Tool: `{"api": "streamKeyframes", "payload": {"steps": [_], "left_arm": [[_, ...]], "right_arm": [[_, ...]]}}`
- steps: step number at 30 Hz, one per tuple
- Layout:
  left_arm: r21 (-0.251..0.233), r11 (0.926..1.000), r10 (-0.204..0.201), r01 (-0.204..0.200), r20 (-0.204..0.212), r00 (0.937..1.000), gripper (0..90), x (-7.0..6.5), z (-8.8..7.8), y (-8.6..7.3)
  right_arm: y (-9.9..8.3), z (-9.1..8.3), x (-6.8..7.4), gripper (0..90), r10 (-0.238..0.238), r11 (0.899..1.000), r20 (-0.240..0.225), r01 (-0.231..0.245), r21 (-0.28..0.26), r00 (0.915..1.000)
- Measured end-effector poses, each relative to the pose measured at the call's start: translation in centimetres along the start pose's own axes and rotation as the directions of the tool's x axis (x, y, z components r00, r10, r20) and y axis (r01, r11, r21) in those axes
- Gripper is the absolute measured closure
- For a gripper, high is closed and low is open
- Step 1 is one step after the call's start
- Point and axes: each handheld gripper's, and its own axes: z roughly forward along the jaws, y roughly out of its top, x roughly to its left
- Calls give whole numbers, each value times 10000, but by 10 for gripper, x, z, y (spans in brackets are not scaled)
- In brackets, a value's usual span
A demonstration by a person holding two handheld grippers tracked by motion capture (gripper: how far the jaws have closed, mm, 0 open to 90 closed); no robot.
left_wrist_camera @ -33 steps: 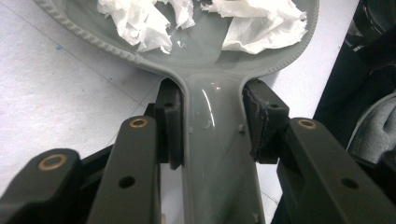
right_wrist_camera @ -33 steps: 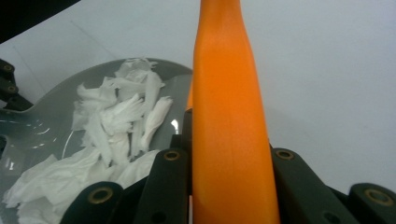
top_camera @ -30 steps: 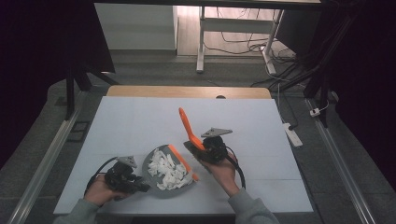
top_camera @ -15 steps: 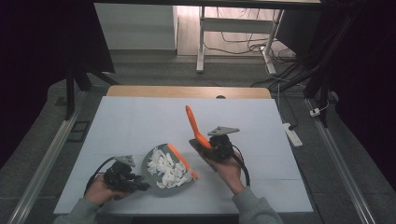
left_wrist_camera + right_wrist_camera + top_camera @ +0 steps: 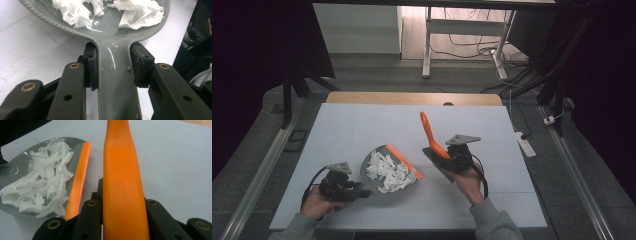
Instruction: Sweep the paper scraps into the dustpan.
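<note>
Grey dustpan (image 5: 388,172) sits flat on the white table (image 5: 362,125), near the front edge and left of centre, orange lip (image 5: 403,161) facing right so sweepings slide in. White paper scraps (image 5: 386,170) are piled inside it. Left gripper (image 5: 343,186) is clamped on the dustpan handle (image 5: 117,82), pads squeezing both sides to hold it steady. Right gripper (image 5: 451,161) is clenched on the orange brush (image 5: 432,136), handle pointing up and away, lifted just right of the lip. Judging by that, the sweep looks done.
</note>
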Motion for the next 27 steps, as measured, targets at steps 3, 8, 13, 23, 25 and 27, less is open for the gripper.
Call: {"api": "streamKeyframes", "payload": {"steps": [3,8,13,23,25,27], "left_arm": [[-382,9991,-159,157,-51,9999,617,0,-3,2],[-818,9959,-391,374,-192,9991,617,0,-7,0],[-1344,9888,-674,643,-192,9975,617,-1,-15,-1],[-1958,9759,-1065,960,-434,9934,617,-3,-19,0],[-2051,9734,-1135,1020,-453,9925,617,-4,-20,0],[-2198,9695,-1230,1086,-529,9910,617,-3,-21,-1]], "right_arm": [[-2,-6,-4,768,15,10000,31,-14,-92,10000],[-6,-13,-8,768,-21,9999,39,22,-161,10000],[-11,-19,-7,768,-201,9997,24,201,-127,9998],[-29,-47,-16,768,-283,9991,161,288,-306,9995],[-32,-52,-20,768,-223,9990,183,230,-382,9996],[-34,-55,-22,768,-175,9990,204,183,-404,9996]]}}
